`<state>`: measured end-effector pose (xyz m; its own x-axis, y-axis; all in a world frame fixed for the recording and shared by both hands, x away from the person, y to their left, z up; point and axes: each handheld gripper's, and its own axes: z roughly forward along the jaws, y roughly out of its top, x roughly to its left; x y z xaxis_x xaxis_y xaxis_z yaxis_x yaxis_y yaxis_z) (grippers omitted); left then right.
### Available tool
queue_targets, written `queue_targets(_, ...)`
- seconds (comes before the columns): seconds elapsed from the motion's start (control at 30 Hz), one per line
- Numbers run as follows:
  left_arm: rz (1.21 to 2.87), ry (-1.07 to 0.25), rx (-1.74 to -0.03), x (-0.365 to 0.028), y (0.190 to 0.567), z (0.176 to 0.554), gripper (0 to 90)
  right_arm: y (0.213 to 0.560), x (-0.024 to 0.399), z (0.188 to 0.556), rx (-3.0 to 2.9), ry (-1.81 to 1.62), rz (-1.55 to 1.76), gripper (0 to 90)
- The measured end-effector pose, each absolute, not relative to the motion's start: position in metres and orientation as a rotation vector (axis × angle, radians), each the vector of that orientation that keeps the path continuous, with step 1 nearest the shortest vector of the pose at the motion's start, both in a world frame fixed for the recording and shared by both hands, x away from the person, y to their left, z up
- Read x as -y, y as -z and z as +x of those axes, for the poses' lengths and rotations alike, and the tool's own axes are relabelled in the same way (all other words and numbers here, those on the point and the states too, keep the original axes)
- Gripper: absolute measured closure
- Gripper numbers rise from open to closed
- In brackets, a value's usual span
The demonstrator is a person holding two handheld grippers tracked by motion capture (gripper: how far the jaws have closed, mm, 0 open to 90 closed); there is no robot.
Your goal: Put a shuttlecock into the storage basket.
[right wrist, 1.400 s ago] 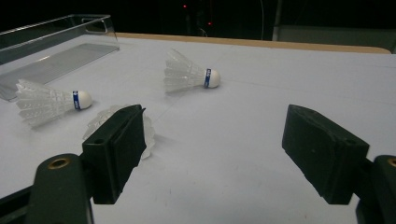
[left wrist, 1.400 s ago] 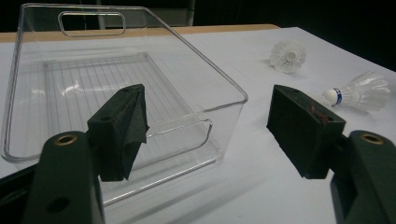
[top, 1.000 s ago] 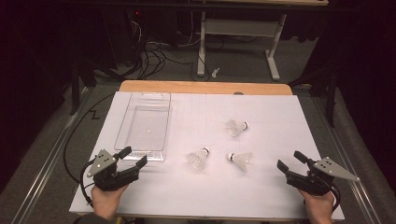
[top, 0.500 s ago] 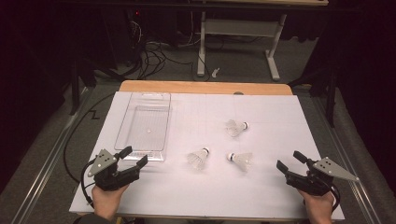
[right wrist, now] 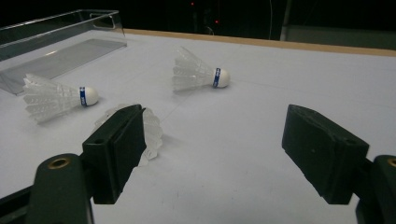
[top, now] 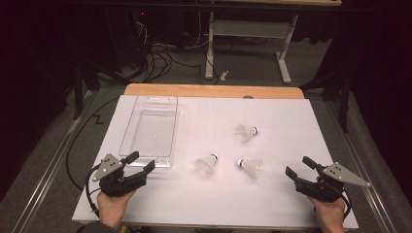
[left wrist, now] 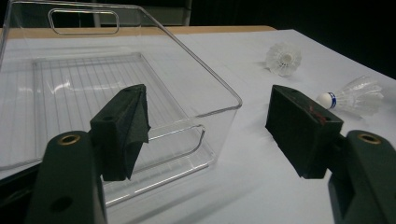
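Left gripper [top: 144, 161] rests at the near left corner of the tabletop [top: 291, 111], held from below by the person's left hand [top: 112, 208]. Jaws spread wide, nothing between them. Tips sit just beside the near end of the clear plastic tray [top: 150, 130]; from the high view I cannot tell whether they touch it. In the left gripper view the tray's near wall [left wrist: 187, 135] stands between and behind the open jaws.

Right gripper [top: 300, 168] at the near right corner, gripped by the right hand [top: 329, 213]. Jaws also spread, holding nothing. Grey three-cornered plate on top of each gripper.

Tray lies lengthwise along the left side of the tabletop, running toward the far edge. Inside, one tiny pale speck near the middle, too small to identify.

Three white shuttlecocks on the sheet, all on their sides, all apart from each other:
- first shuttlecock [top: 206, 165], mid-table toward the near edge, just right of the tray's near end, cork pointing up-right.
- second shuttlecock [top: 249, 167], right of the first, cork pointing left; nearest to the right gripper, but well apart from it.
- third shuttlecock [top: 245, 132], farther back, cork pointing right.

Right gripper view: blue bands at the corks; the second shuttlecock's skirt [right wrist: 152, 133] peeks from behind the left jaw.
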<state>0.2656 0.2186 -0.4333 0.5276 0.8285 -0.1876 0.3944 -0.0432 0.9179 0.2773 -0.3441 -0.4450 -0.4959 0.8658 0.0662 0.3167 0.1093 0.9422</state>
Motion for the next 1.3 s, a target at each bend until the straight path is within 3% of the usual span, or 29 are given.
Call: queue_targets(1.3,1.692,-0.448,-0.975,-0.193,0.420,0.273,30.9,0.446,0.344,0.279,-1.886,-1.405,1.151,21.9)
